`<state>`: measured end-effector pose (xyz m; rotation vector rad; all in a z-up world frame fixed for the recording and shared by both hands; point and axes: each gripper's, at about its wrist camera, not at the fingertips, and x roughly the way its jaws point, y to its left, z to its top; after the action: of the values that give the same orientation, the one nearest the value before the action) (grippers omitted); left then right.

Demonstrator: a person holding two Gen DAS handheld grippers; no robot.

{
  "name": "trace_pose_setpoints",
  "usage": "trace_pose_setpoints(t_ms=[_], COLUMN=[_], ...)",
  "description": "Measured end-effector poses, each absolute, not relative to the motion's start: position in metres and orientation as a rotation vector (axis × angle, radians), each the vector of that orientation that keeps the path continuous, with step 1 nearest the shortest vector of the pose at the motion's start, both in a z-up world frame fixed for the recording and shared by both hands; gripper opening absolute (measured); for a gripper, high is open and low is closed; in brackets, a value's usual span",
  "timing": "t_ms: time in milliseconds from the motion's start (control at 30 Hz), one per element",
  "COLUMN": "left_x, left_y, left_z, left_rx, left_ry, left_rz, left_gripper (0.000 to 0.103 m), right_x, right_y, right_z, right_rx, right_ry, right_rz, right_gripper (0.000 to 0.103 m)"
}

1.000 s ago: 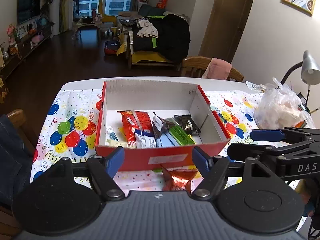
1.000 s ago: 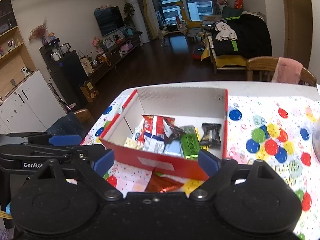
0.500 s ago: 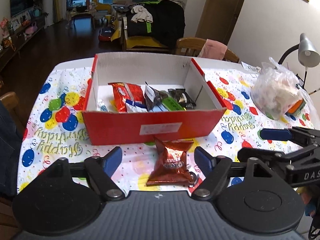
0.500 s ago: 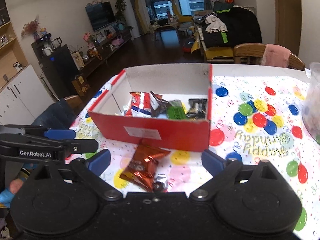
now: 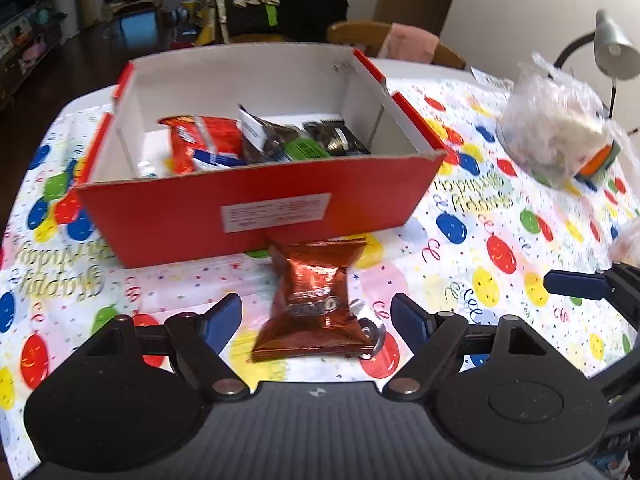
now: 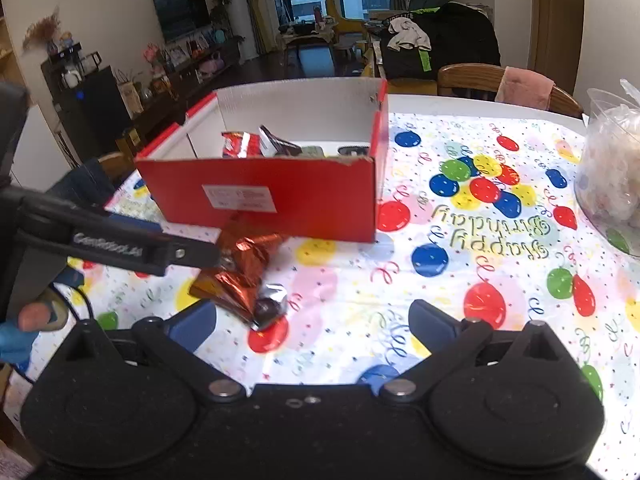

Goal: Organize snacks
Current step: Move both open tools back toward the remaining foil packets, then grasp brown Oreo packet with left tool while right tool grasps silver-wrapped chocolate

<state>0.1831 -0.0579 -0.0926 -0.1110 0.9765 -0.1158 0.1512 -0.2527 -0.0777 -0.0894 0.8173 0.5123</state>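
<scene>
A red cardboard box with white inner walls stands on the balloon tablecloth and holds several snack packets. A shiny copper snack packet lies on the cloth just in front of the box, with a small foil-wrapped piece beside it. My left gripper is open, its fingers either side of the copper packet, low over the cloth. My right gripper is open and empty, to the right of the packet. The left gripper's finger shows in the right wrist view.
A clear plastic bag of food sits at the table's right side. A grey desk lamp stands behind it. Wooden chairs are at the far edge, one draped with a pink cloth.
Both grippers have pulled back from the box and dropped lower over the cloth. The copper packet now lies between the left fingers. The box stayed in place.
</scene>
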Motion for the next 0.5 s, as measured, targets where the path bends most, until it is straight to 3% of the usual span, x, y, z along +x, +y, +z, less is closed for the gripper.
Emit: trace_pose_setpoints(t_ms=[433, 500], left_x=[0.227, 0.231], left_y=[-0.061, -0.060], left_z=[-0.130, -0.133], left_rx=[-0.178, -0.181], left_ry=[1.106, 1.120], left_rz=[-0.074, -0.063], left_gripper=[0.080, 0.073], right_x=[0.162, 0.164], right_y=[-0.266, -0.264], right_z=[-0.091, -0.093], right_rx=[-0.108, -0.114], right_ry=[0.880, 0.888], right_rz=[0.482, 0.482], right_gripper=[0.102, 0.102])
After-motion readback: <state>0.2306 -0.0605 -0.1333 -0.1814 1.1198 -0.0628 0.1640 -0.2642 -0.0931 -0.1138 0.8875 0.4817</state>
